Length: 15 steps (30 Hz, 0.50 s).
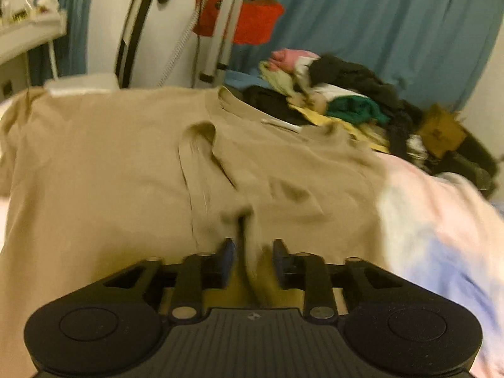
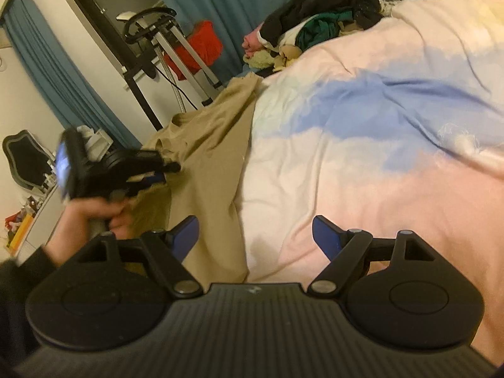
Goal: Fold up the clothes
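A tan T-shirt (image 1: 110, 157) lies spread on the bed, its collar toward the far side and a sleeve folded over its middle. My left gripper (image 1: 254, 252) hangs low over the shirt's near part. A raised ridge of the tan cloth stands between its blue pads, with small gaps on both sides, so the jaws are open. In the right wrist view the left gripper (image 2: 163, 170) sits over the shirt (image 2: 214, 163), held by a hand (image 2: 94, 217). My right gripper (image 2: 255, 233) is wide open above the shirt's edge and the duvet, with nothing in it.
A pastel pink, white and blue duvet (image 2: 362, 157) covers the bed. A pile of mixed clothes (image 1: 340, 94) lies at the far side by a blue curtain. A stand with a red cloth (image 1: 252, 22) is behind the bed, and a cardboard box (image 1: 441, 129) is at the right.
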Each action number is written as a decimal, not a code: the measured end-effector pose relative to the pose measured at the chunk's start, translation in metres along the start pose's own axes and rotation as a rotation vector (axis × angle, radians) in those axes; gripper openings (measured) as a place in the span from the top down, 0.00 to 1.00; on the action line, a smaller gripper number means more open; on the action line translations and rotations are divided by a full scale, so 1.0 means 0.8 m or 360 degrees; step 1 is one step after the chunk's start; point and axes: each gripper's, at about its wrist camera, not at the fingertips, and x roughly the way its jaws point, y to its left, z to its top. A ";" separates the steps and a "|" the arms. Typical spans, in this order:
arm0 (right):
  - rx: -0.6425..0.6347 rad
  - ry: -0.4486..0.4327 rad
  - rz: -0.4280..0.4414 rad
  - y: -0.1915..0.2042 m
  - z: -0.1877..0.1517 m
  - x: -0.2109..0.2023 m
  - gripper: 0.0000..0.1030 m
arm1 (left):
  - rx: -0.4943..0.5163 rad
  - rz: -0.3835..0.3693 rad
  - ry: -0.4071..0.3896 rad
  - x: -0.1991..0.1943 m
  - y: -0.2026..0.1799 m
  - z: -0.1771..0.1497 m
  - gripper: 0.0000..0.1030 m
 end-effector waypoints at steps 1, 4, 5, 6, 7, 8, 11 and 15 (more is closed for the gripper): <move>-0.0002 -0.0008 0.0001 0.000 0.000 -0.003 0.22 | 0.0008 -0.0049 0.0020 -0.019 0.001 -0.012 0.67; -0.0005 -0.0025 0.0010 0.002 0.002 -0.011 0.22 | 0.0030 -0.0185 0.0104 -0.082 0.000 -0.058 0.63; -0.0011 -0.0035 0.0014 0.003 0.001 -0.015 0.22 | 0.0043 -0.0218 0.0143 -0.102 -0.001 -0.079 0.63; -0.0022 -0.0047 0.0014 0.005 0.001 -0.020 0.22 | 0.0047 -0.0247 0.0178 -0.118 -0.001 -0.101 0.61; -0.0033 -0.0058 0.0014 0.007 0.001 -0.025 0.22 | 0.0053 -0.0266 0.0219 -0.131 0.000 -0.122 0.60; -0.0044 -0.0069 0.0016 0.009 0.000 -0.030 0.22 | 0.0065 -0.0270 0.0267 -0.142 -0.001 -0.143 0.60; -0.0064 -0.0087 0.0019 0.014 -0.004 -0.046 0.22 | 0.0102 -0.0283 0.0411 -0.175 -0.002 -0.206 0.60; -0.0042 -0.0088 0.0005 0.016 -0.012 -0.067 0.22 | 0.0179 -0.0269 0.0475 -0.209 -0.009 -0.253 0.61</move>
